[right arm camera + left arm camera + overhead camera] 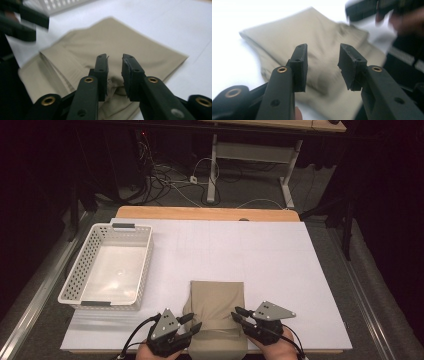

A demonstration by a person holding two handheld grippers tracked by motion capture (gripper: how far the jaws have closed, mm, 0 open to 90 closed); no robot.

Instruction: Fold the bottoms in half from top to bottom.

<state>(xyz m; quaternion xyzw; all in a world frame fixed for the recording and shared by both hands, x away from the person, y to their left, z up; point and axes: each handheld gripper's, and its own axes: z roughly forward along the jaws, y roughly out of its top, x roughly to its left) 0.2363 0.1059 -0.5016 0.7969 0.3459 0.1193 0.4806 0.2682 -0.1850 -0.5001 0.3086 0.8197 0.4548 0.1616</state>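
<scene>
A folded beige cloth (216, 306) lies at the near edge of the table, its near end hanging slightly over the edge. My left gripper (195, 321) sits at the cloth's left near side, its jaws pointing in toward it. In the left gripper view those jaws (323, 52) stand apart, with the cloth (317, 35) beyond them and nothing pinched. My right gripper (236, 314) is at the cloth's right near side. In the right gripper view its jaws (115, 60) hover over the cloth (110, 40) with a narrow gap between them and no fabric in it.
A white perforated basket (85, 270) stands at the left of the white table cover (280, 255), and I see nothing in it. A wooden table edge (200, 213) runs along the back. Cables and a desk frame lie on the floor beyond.
</scene>
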